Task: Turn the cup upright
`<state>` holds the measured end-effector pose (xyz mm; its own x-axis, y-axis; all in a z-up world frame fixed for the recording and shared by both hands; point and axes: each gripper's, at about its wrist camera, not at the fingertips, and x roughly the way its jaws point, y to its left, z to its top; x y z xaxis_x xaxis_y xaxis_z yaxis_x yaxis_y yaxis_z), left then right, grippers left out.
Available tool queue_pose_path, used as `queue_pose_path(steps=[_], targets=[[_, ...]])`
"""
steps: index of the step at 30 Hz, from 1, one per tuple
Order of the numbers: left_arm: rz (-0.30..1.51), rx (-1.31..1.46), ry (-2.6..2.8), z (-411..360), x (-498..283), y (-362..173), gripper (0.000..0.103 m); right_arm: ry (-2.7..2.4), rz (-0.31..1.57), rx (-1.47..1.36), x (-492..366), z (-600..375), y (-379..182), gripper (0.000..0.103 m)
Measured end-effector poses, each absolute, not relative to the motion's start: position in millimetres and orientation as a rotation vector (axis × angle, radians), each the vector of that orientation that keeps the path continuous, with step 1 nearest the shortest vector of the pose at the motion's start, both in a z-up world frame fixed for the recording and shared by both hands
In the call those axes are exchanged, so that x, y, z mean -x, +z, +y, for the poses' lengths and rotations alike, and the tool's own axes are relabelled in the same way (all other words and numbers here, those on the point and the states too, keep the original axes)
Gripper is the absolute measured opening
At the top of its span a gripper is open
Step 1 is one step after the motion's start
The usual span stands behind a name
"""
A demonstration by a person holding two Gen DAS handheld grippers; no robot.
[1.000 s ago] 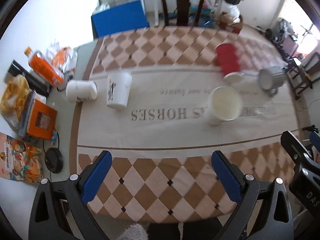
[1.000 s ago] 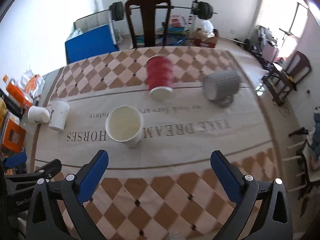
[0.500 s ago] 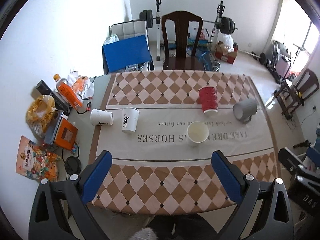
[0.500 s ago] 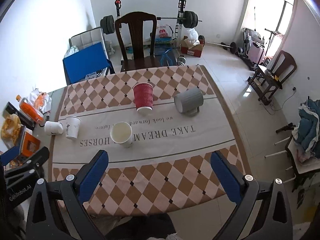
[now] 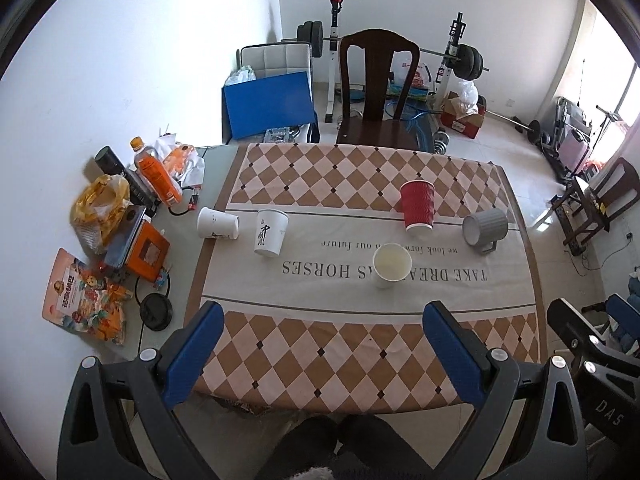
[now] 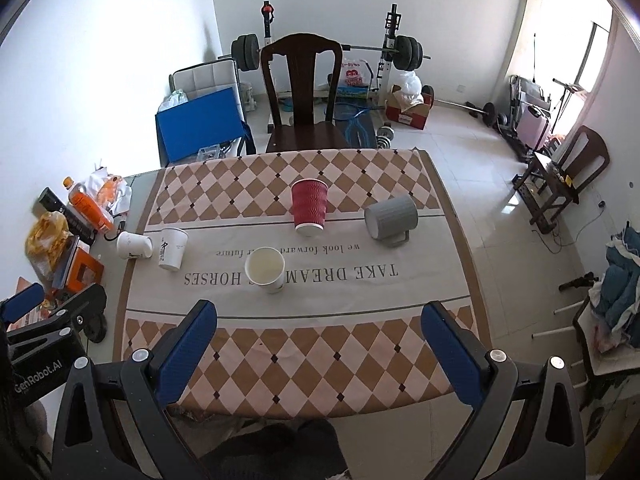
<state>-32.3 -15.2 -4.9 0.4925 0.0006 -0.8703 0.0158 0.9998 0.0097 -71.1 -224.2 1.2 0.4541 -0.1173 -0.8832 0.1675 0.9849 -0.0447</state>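
Note:
Several cups sit on the checkered tablecloth (image 5: 320, 340). A white paper cup (image 5: 392, 263) (image 6: 265, 265) stands upright near the middle. A red ribbed cup (image 5: 417, 207) (image 6: 309, 211) lies with its mouth toward me. A grey mug (image 5: 485, 225) (image 6: 390, 217) lies on its side at the right. A white printed cup (image 5: 270, 233) (image 6: 173, 247) leans, and another white cup (image 5: 217, 223) (image 6: 134, 245) lies on its side at the left. My left gripper (image 5: 324, 320) and right gripper (image 6: 320, 318) are open, empty, held high above the table's near edge.
Snack bags (image 5: 86, 300), an orange bottle (image 5: 156, 172) and an orange box (image 5: 146, 250) crowd the table's left strip. A dark wooden chair (image 5: 378, 92) stands at the far side. Weights, a blue panel (image 5: 268, 104) and another chair (image 6: 572, 172) are on the floor beyond.
Both grippers have risen and pulled back from the table; the cups look smaller and the whole table shows. No cup has moved. Both stay open.

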Motion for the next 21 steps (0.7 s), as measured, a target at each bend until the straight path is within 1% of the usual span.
queue_pose_path(steps=[21], targets=[[1.045, -0.038, -0.005, -16.2, 38.6, 3.6, 0.102, -0.182, 1.082, -0.058, 73.9, -228.0, 7.4, 0.103]])
